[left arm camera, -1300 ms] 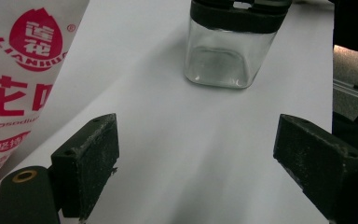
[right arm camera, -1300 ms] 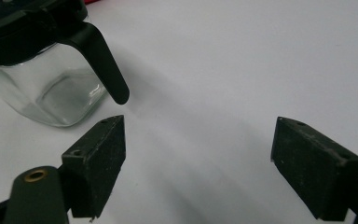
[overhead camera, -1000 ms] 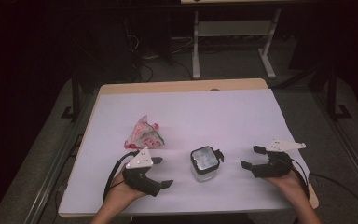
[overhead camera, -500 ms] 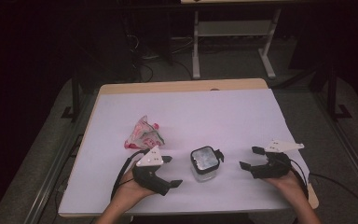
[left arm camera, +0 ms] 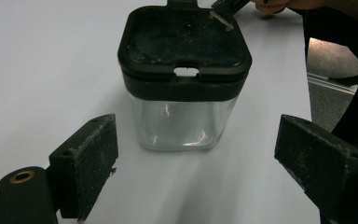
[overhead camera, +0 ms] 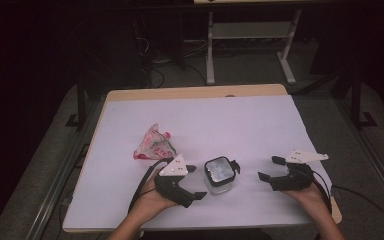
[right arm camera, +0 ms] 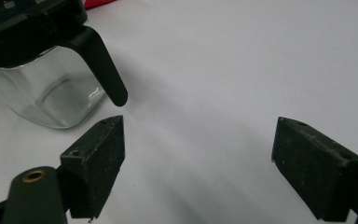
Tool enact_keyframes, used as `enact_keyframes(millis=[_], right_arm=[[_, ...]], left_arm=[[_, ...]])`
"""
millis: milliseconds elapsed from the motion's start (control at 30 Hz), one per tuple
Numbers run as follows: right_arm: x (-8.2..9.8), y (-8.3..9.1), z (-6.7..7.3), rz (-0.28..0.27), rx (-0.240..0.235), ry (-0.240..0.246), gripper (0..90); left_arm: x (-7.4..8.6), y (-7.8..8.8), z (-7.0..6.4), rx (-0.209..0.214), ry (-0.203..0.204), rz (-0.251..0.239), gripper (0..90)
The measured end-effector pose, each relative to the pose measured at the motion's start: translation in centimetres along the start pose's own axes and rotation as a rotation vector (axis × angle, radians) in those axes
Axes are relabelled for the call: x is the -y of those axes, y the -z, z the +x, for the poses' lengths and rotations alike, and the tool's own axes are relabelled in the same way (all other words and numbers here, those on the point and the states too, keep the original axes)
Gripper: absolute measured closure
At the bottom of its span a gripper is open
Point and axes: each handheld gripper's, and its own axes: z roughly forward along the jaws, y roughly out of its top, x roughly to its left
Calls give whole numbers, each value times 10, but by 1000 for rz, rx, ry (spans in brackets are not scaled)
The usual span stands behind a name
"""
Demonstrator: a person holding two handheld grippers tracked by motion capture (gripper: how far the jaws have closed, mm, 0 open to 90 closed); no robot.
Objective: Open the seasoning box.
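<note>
High view: a clear square jar (overhead camera: 221,175) with a black lid stands near the front edge of the white table (overhead camera: 205,120), between the two hand-held grippers. The left gripper (overhead camera: 194,182) lies just beside the jar's left wall with its jaws spread and nothing between them — a placement that suggests a side grasp on the body. The right gripper (overhead camera: 269,169) waits a little apart on the jar's right, jaws likewise apart and empty. A crumpled pink-and-white packet (overhead camera: 153,143) lies behind the left hand, clear of the work.

Left gripper view: the jar (left arm camera: 184,79) stands upright and centred ahead of the two black jaws, which straddle its width without touching it; the lid is seated, its front notch facing the camera.

Right gripper view: the jar (right arm camera: 42,70) sits at upper left, its black handle (right arm camera: 100,63) hanging toward the near jaw — probably the part this gripper is placed to take.
</note>
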Motion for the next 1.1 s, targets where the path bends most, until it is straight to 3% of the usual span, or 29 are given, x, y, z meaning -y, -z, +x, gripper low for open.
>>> enact_keyframes(millis=[300, 600, 733, 1100], right_arm=[[0, -3, 1, -2, -8, 3, 165], [0, -3, -1, -2, -12, -5, 165], [0, -4, -1, -2, -8, -2, 165], [1, -6, -2, 11, -7, 6, 165]], left_arm=[[-15, -9, 5, -10, -33, 2, 125], [-17, -24, 9, 0, -17, -4, 126], [-17, -27, 9, 3, -7, -22, 128], [-17, -27, 10, 13, -16, -5, 172]])
